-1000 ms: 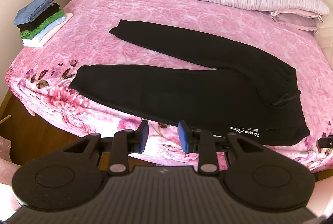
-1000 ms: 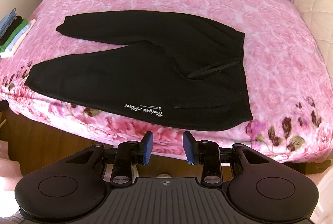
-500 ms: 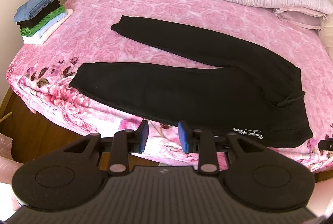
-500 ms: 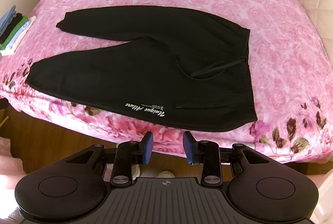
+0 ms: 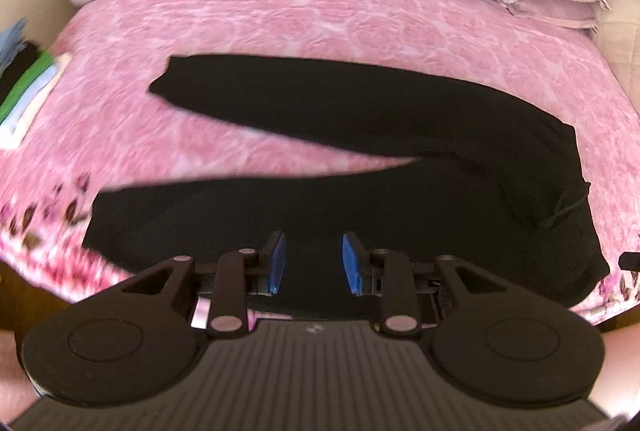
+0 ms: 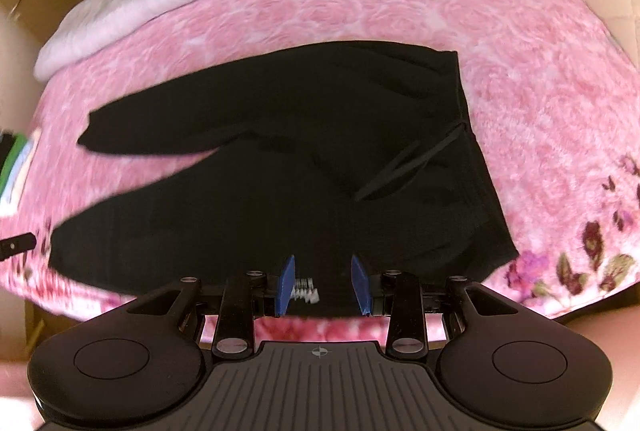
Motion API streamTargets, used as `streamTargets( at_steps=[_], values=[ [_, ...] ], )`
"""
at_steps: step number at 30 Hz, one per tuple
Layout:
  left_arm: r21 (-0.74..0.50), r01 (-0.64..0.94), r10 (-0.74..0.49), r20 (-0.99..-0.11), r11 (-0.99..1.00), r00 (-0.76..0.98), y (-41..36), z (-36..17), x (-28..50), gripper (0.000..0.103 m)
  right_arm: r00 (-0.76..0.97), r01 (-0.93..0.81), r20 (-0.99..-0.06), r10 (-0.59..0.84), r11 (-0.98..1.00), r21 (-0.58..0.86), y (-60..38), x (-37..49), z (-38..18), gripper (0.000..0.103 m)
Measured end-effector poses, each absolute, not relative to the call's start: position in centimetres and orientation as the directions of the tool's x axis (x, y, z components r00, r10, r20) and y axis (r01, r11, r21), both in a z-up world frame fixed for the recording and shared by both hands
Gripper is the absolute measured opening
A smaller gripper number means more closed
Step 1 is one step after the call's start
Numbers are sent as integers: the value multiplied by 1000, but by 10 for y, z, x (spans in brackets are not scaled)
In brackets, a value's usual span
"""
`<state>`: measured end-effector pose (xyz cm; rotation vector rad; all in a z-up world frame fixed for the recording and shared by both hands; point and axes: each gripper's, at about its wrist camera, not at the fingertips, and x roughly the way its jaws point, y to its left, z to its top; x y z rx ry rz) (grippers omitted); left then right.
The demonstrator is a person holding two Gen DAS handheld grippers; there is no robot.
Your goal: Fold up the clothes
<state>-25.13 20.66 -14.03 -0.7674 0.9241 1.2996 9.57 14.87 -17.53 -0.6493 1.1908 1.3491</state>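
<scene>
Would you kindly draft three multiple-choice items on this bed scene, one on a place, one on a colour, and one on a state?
1. Where does the stack of folded clothes sit?
A. at the bed's left edge
B. on the pillow
C. on the trousers

2. What colour are the trousers?
A. green
B. black
C. white

3. How do the trouser legs lie?
A. rolled up
B. stacked on each other
C. spread apart in a V

Answers: 1 A, the stack of folded clothes lies on the bedspread at the left. 2 B, the trousers are black. 3 C, pink shows between the legs. Both the left tongs and the right tongs are open and hold nothing.
</scene>
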Motion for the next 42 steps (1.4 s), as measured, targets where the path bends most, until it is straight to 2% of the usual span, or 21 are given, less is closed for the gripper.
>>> streamTargets(
  at_steps=[10, 18, 23, 33, 42],
  values=[
    [16, -935, 411, -901, 355, 141, 333, -191, -244, 27, -102, -929, -917, 386, 292, 226, 239, 110, -221, 35],
    [6, -908, 368, -916, 419, 164, 388, -243, -242, 27, -70, -923, -937, 341, 335, 191, 282, 117, -275, 35],
    [9, -884, 374, -908, 467, 189, 424, -264, -241, 27, -67, -945, -924, 375, 274, 180, 314, 128, -290, 35],
    [-60, -807, 344, -884, 588, 317, 491, -298, -214, 27, -100, -984, -896, 433, 93, 154, 405, 156, -313, 35],
    [-23, -764, 349, -880, 645, 321, 562, -327, -191, 28, -146, -989, -889, 434, -60, 134, 476, 171, -336, 36]
  ],
)
